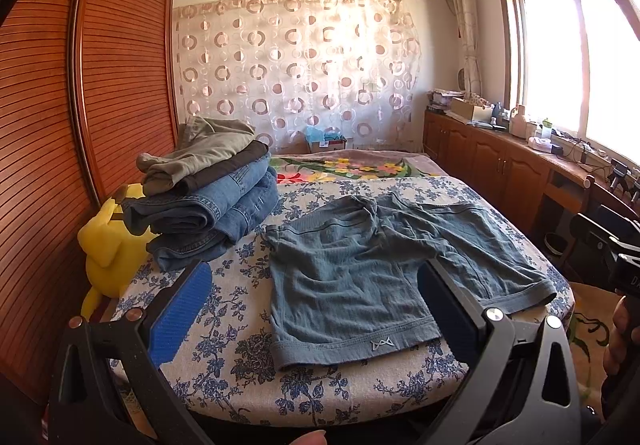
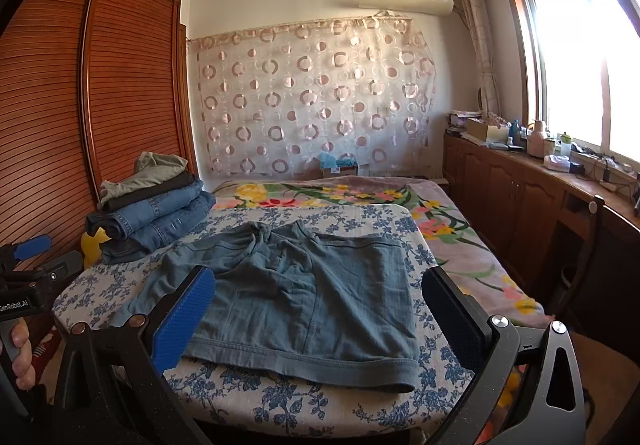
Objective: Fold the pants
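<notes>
A pair of grey-blue shorts lies spread flat on the blue-flowered cloth at the near end of the bed, leg hems toward me. It also shows in the right wrist view. My left gripper is open and empty, hovering above the left leg hem. My right gripper is open and empty, hovering above the right leg hem. The left gripper shows at the left edge of the right wrist view; the right one at the right edge of the left wrist view.
A stack of folded jeans and trousers sits at the bed's left side, a yellow plush toy beside it. A wooden wardrobe stands left. A low cabinet with clutter runs under the window on the right.
</notes>
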The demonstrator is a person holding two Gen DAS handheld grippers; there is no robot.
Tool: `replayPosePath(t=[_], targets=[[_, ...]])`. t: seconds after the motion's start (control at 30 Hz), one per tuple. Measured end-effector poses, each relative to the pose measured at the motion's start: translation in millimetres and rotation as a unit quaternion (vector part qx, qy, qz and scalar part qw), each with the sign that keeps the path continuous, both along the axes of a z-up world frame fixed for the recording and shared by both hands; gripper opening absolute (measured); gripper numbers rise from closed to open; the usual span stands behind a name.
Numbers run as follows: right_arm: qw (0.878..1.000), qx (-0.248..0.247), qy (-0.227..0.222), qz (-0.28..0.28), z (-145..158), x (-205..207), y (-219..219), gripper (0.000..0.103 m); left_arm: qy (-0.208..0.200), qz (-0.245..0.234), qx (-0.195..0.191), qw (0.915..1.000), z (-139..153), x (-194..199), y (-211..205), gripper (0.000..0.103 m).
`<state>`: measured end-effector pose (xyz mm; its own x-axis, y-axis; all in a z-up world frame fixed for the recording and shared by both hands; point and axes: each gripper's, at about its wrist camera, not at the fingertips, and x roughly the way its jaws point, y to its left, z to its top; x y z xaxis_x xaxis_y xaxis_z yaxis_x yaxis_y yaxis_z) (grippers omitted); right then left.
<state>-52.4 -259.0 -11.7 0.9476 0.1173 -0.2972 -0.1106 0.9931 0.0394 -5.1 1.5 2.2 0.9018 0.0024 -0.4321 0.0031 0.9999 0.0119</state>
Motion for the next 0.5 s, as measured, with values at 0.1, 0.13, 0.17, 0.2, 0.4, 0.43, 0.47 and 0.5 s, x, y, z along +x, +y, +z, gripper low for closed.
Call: replayPosePath(t=[0.1,0.13,0.17,0.2,0.4,0.43,0.47,0.5], targets=[[1.000,-0.001,0.000,0.000,0.1,-0.2,0.3,0.103,-0.001,0.000,-0.001,1.0000,1.4,-3.1,0.7,0.103],[1.000,-0.001,0.000,0.000,0.1,-0.3,0.3,0.103,-0.001,0.000,0.000,1.0000,4.1,-1.4,-0.5,0.103],[1.000,-0.001,0.000,0.000,0.2,-0.4,0.4,0.103,-0.001,-0.001,0.000,1.0000,4.1,-1.5,-0.2,0.103],[1.000,0.000,0.000,0.000,0.1,-0.4,0.4,0.103,-0.001,-0.001,0.000,1.0000,4.3,-1.8,0.0,0.103],[1.000,-0.001,-0.001,0.000,0.3,-1.3,0.9,0.103,-0.002,-0.001,-0.001,1.0000,3.7,-1.3,0.2,0.103],[1.000,-0.001,0.000,0.000,0.3,-0.6,0.7,0.103,-0.002,-0.001,-0.001,1.0000,4.0,-1.6,0.2,0.103],[1.000,-0.001,0.000,0.000,0.2,-0.9,0.9,0.103,-0.002,-0.001,-0.001,1.0000,4.3,-1.8,0.1,0.103],[1.000,0.000,0.000,0.001,0.2,-0.9,1.0,0.103,-0.002,-0.001,0.000,1.0000,4.4,-1.9,0.1,0.103]])
